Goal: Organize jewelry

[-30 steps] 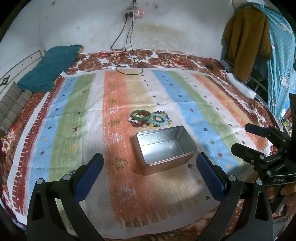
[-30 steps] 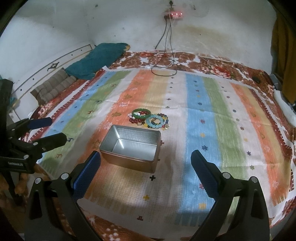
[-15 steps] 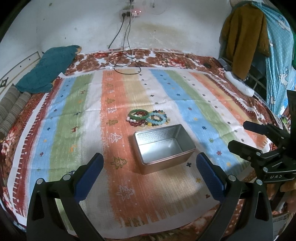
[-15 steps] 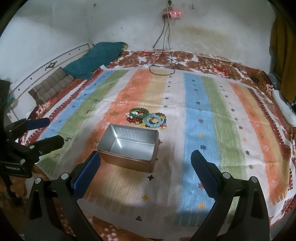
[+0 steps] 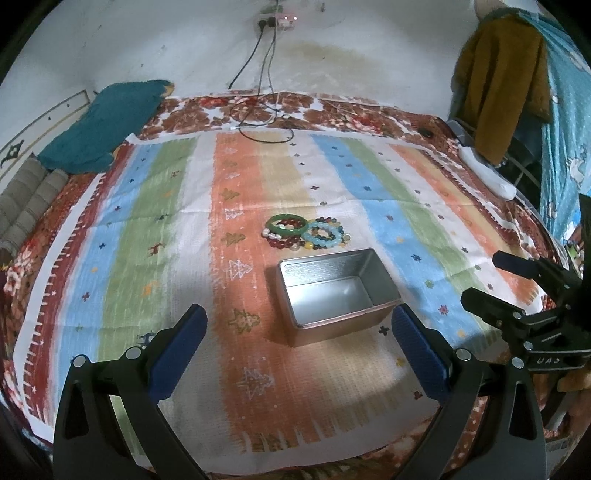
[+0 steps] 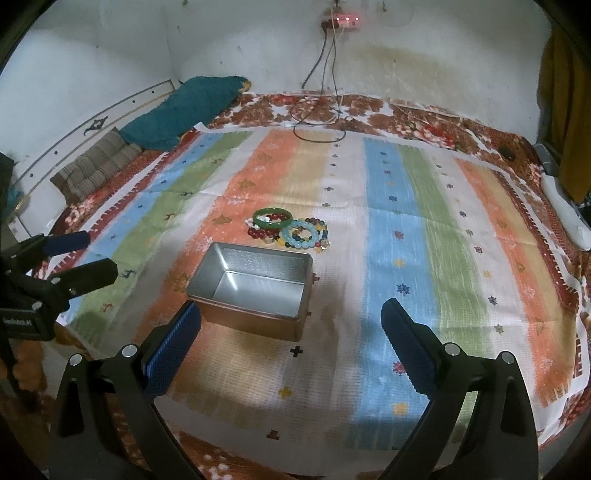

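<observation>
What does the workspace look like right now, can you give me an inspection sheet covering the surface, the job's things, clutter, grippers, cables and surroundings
Surface: striped cloth spread over a floral bedcover.
Job's things: open metal tin, nothing seen inside; beyond it on the cloth a pile of bracelets, green bangle, light blue bead bracelet, dark red bead bracelet.
Clutter: nothing seen near the tin.
Grippers: left gripper and right gripper both have jaws open, holding nothing, short of the tin.
Cables: black cables drop from a wall socket onto the far end of the bed.
Surroundings: teal pillow far left, brown garment hanging at right.
</observation>
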Tool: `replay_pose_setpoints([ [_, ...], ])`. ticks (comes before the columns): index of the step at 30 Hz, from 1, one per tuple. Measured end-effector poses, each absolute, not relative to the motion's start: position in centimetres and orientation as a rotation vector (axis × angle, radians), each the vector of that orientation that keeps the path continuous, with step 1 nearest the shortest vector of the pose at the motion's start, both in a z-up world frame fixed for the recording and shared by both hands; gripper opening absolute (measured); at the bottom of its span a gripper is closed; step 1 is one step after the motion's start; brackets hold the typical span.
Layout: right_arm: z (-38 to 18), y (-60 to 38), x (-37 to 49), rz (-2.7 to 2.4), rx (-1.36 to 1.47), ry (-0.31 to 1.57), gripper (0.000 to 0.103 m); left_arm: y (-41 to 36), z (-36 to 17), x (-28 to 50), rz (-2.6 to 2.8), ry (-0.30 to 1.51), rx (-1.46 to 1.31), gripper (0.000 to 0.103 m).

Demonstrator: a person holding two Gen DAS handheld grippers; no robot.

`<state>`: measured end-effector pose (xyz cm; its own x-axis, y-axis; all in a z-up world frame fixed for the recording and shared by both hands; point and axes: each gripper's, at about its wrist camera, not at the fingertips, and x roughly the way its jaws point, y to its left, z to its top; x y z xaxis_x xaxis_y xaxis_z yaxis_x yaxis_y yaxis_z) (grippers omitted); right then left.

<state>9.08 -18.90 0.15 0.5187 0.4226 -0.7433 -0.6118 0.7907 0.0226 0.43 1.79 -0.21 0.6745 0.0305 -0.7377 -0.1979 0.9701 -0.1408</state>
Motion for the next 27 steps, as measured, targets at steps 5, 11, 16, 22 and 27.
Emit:
replay_pose_setpoints([
  [5, 0.0, -18.7, 9.5, 0.618, -0.25, 0.818, 0.099, 2.1, -0.4, 0.9, 0.149, 0.827, -0.222, 0.097],
  [11, -0.1, -18.2, 10.7, 0.606, -0.256, 0.83, 0.099, 2.8, -0.4, 2.1, 0.183, 0.834, -0.215, 0.097],
  [16, -0.5, -17.8, 11.9, 0.599, -0.26, 0.86, 0.099, 3.6, -0.5, 3.3, 0.201, 0.85, -0.215, 0.097],
  [22, -0.7, -17.1, 13.3, 0.596, -0.266, 0.886, 0.099, 4.3, -0.5, 5.2, 0.221, 0.866, -0.205, 0.097],
  [27, -0.7, -16.7, 15.3, 0.57, -0.26, 0.9, 0.099, 5.3, -0.7, 6.9, 0.235, 0.888, -0.216, 0.097],
])
